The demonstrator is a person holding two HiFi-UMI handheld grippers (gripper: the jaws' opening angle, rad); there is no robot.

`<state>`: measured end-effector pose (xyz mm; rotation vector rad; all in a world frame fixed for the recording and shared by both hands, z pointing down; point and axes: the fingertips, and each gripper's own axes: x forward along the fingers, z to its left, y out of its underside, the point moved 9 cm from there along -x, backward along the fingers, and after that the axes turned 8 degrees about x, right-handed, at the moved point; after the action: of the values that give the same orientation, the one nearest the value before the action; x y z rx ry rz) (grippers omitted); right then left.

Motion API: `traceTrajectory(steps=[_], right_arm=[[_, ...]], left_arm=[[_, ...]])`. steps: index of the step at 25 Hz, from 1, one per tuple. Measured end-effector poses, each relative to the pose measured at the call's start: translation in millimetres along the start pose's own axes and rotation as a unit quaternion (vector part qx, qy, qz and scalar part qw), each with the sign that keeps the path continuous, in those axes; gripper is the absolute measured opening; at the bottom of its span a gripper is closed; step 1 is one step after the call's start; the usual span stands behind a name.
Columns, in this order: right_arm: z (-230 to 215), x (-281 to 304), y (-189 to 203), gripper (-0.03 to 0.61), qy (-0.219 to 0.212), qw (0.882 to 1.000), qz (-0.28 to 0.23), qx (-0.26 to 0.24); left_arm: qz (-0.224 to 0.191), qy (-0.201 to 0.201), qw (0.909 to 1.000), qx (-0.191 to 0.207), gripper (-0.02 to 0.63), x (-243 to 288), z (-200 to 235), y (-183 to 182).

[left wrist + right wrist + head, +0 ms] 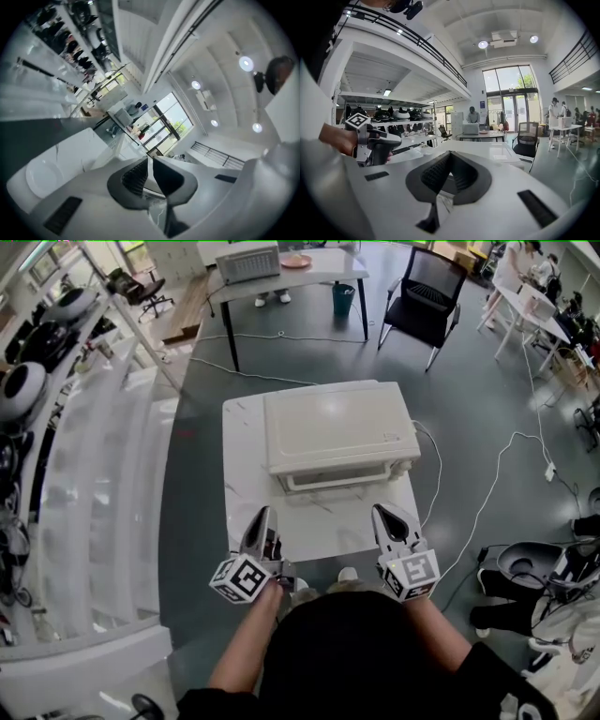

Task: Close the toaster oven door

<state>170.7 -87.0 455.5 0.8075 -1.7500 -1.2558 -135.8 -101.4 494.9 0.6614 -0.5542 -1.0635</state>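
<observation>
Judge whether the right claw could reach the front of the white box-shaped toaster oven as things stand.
Probably yes: only bare white tabletop lies between the right claw and the front of the white box-shaped toaster oven.

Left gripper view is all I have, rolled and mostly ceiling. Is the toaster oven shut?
Observer: Looks shut. In the head view the toaster oven shows only its handle bar along the front, with nothing folded down over the table.
Operator: Right gripper?
Observer: The right gripper hangs near the table's front edge, short of the oven and not touching it. Its own view shows the jaws together with nothing between them.
Operator: And left relative to right?
Observer: The left gripper is about level with it, toward the table's front left corner, also clear of the oven.
</observation>
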Motion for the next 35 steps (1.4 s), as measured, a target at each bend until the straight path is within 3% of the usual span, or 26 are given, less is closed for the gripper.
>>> traceTrajectory(steps=[3,6,14,18,29,35], right_arm=[[-7,-4,-3,0.02,0.006,1.0,-0.005,-0.002],[-11,-7,-3,0.02,0.015,1.0,-0.005,-0.006],[-30,-10,8,0.02,0.035,0.999,0.0,-0.005],[-42,-11,12,0.02,0.041,0.999,0.006,-0.008],[-60,-24,13,0.02,0.034,0.998,-0.038,-0.043],[-67,-28,11,0.02,0.038,0.998,-0.048,-0.032]], left_arm=[[0.0,0.018,0.994,0.108,0.048,-16,-19,-6],[-0.003,0.023,0.9819,0.188,0.044,-27,-28,-8],[0.013,-0.001,0.9544,0.298,0.021,-36,-5,-5],[0.01,-0.009,0.9483,0.317,0.018,-38,10,-7],[0.02,-0.043,0.9489,0.312,0.018,-32,28,-13],[0.022,-0.05,0.9512,0.304,0.018,-24,25,-9]])
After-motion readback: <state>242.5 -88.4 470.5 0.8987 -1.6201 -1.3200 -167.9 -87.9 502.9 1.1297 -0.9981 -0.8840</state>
